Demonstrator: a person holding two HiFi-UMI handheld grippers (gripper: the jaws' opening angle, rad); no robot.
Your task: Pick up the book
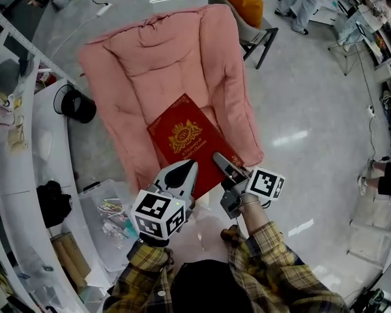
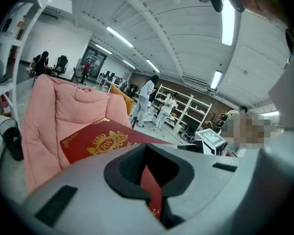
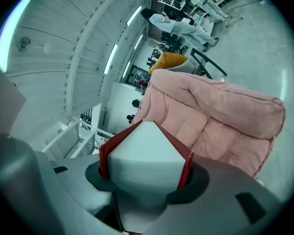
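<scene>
Head view: the red book [image 1: 186, 135] with a gold crest lies tilted over the near part of the pink cushion [image 1: 163, 51], its near edge reaching past the cushion's edge toward the person. The left gripper [image 1: 180, 175] and the right gripper [image 1: 227, 168] both meet this near edge, left and right of its lowest corner. A black cup [image 1: 78, 106] stands on the white counter to the left. Left gripper view: the jaws stand narrow, clamped on the book's red cover, which runs up between the pads; the crest faces upward ahead. Right gripper view: the jaws stand fairly wide, gripping the book across its thickness, the white page block and both red covers between the pads.
</scene>
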